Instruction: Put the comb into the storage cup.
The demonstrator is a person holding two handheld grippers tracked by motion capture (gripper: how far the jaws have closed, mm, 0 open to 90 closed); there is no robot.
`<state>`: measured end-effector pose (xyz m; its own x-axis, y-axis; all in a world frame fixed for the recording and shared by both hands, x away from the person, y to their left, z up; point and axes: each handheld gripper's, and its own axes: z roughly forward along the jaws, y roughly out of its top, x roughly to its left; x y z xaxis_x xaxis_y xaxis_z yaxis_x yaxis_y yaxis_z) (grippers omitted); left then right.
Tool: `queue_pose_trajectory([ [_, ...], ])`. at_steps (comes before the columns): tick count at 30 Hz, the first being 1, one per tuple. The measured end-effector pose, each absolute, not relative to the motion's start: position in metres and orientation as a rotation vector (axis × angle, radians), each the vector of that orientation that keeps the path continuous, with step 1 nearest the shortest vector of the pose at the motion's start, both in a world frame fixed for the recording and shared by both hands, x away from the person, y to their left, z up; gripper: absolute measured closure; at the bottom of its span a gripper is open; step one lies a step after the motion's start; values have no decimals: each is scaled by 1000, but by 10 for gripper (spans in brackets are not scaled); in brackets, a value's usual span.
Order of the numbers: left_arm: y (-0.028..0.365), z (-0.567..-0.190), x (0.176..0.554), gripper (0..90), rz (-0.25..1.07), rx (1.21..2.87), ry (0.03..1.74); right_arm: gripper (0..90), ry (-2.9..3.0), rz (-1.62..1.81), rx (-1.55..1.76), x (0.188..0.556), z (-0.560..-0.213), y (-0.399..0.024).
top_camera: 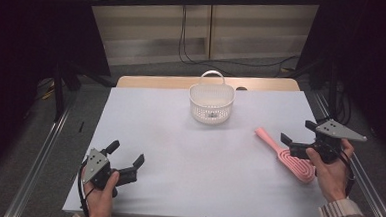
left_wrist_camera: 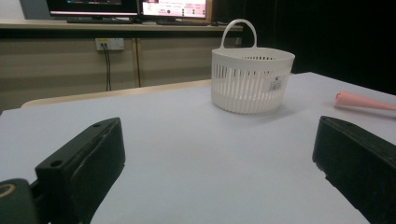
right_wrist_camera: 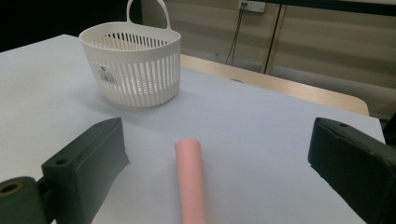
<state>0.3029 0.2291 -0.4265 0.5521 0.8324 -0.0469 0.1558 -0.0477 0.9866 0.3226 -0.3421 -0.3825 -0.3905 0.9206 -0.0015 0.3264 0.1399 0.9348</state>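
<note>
A: What's the setting?
B: A white table (top_camera: 178, 153) in a dim room, with a white basket (top_camera: 211, 103) near its far edge.

A: And the pink brush (top_camera: 291, 157)?
B: Right of the basket, handle angled towards it, between the released right claw (top_camera: 299, 139); the left claw (top_camera: 127, 154) gapes, nothing in it.

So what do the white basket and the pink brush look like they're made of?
The white basket looks like moulded plastic with a matt finish: thin even slats, a one-piece loop handle and a sticker on its wall. The pink brush also looks like plastic, or perhaps a rubbery silicone: one even colour, smooth rounded handle, soft dull sheen. The right gripper is open around it.
</note>
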Motion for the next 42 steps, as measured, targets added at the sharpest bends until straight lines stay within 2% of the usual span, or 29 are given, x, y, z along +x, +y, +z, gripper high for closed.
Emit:
queue_pose_trajectory([
  [11, 231, -427, 303, 24, 678, 1543, 882, 35, 1875, 1248, 1278, 342, -383, -341],
  [18, 231, -427, 303, 24, 677, 1545, 870, 72, 1933, 1209, 1337, 339, -382, -348],
  [31, 231, -427, 304, 24, 664, 1539, 877, 44, 2101, 1254, 1358, 339, -372, -351],
  [42, 230, -427, 304, 24, 660, 1542, 868, 106, 2192, 1102, 1329, 341, -369, -347],
])
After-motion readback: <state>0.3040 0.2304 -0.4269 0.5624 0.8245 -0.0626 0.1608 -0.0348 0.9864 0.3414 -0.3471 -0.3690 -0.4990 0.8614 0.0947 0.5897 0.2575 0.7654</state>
